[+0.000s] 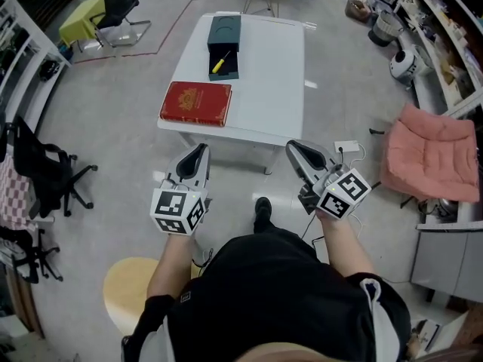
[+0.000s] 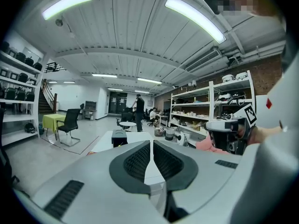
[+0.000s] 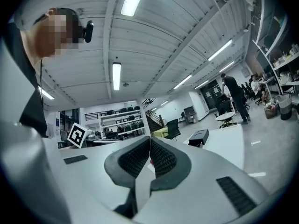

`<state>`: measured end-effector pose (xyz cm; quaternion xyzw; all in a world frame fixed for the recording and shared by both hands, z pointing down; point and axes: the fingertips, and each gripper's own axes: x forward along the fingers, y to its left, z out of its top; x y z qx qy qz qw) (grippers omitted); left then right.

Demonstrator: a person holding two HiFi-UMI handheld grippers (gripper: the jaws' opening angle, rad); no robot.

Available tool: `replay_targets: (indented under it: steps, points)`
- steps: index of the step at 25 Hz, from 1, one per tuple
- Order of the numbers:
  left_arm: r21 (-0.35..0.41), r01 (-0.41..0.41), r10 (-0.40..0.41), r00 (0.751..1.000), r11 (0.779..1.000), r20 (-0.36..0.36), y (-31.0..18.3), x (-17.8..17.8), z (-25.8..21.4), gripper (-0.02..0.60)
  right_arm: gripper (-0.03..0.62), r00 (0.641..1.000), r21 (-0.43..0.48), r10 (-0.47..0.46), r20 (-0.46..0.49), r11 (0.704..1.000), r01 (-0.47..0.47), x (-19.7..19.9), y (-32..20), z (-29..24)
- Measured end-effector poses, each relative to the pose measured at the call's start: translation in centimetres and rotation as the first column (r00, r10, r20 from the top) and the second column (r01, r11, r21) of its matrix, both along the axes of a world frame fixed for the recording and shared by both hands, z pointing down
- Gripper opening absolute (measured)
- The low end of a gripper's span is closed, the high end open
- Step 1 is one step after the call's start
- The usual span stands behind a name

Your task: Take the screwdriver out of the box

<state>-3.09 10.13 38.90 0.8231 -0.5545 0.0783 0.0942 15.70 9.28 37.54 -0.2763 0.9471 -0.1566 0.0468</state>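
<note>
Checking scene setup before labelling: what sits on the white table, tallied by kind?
Dark green box: 1
Yellow-handled screwdriver, lying in the open box: 1
Red book: 1
Total: 3

White table (image 1: 273,74), red book (image 1: 195,103), dark box (image 1: 225,30)

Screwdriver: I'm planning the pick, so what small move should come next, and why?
Probably carry the right gripper forward over the table toward the box. The screwdriver lies in the open box at the far end, while this gripper and the left gripper are both short of the near edge, fingers closed on nothing.
</note>
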Motion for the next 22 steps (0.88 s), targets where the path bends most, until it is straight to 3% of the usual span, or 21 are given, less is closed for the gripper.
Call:
replay_targets:
  steps: [11, 22]
  points:
    - [-0.029, 0.026, -0.024, 0.997, 0.999, 0.078, -9.9, 2.3, -0.4, 0.034, 0.029, 0.996, -0.035, -0.068, 0.053, 0.997, 0.07, 1.4, -11.1, 0.9]
    - [-0.021, 0.081, -0.079, 0.994, 0.996, 0.072, -14.2, -0.4, -0.3, 0.034, 0.03, 0.991, -0.06, -0.123, 0.046, 0.99, 0.125, -0.9, -15.5, 1.6]
